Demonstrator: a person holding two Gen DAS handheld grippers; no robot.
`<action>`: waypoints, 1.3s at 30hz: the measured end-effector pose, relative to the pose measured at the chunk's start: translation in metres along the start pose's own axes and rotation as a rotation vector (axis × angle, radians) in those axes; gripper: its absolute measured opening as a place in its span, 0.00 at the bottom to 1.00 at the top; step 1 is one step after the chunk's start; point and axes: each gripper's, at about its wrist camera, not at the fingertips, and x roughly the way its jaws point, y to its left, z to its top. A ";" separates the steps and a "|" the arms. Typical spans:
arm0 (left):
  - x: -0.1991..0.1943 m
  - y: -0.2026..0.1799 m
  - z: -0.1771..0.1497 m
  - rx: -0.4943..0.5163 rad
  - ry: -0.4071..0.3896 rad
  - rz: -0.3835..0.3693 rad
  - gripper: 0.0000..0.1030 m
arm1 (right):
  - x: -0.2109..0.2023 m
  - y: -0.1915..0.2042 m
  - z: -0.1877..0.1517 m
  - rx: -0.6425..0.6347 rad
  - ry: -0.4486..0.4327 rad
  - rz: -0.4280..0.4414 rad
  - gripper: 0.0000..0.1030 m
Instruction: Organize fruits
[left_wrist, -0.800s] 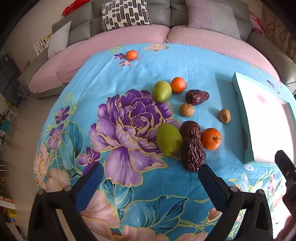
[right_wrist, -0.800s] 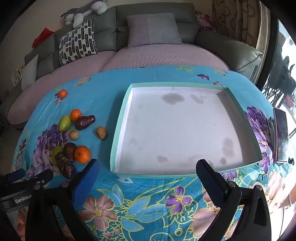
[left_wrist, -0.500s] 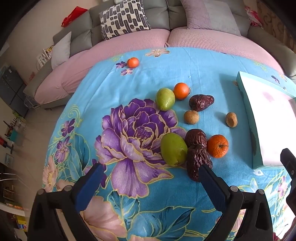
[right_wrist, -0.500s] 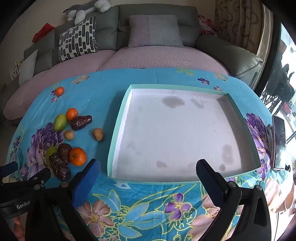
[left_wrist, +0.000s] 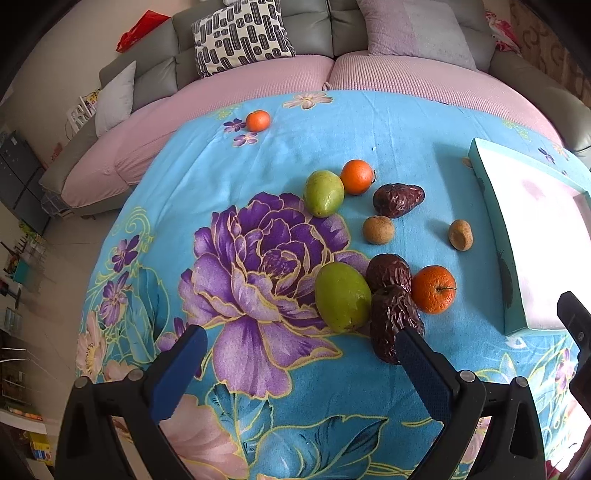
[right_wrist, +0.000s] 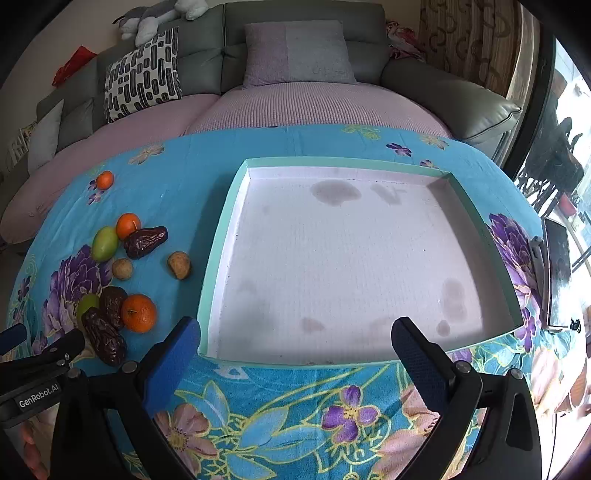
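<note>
Fruits lie on a blue floral cloth: a green fruit, two dark dates and an orange in a near cluster. Farther off lie a second green fruit, an orange, a date, two small brown fruits and a lone orange. An empty shallow teal tray sits to the right. My left gripper is open just before the near cluster. My right gripper is open at the tray's near edge.
A pink and grey sofa with cushions curves round the far side of the table. A phone lies at the table's right edge. The fruit cluster also shows in the right wrist view, left of the tray.
My left gripper has moved forward and down toward the near cluster of fruits. My right gripper has drawn slightly closer to the tray's near edge. Both stayed open.
</note>
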 end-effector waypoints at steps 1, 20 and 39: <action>0.000 0.001 0.001 -0.003 0.002 0.003 1.00 | 0.000 0.000 0.000 -0.004 -0.002 -0.002 1.00; -0.001 0.005 0.004 -0.045 0.005 0.011 1.00 | -0.003 0.002 0.000 -0.006 -0.008 -0.005 1.00; -0.003 0.004 0.005 -0.051 -0.002 0.015 1.00 | 0.000 0.001 -0.001 0.000 -0.003 0.002 1.00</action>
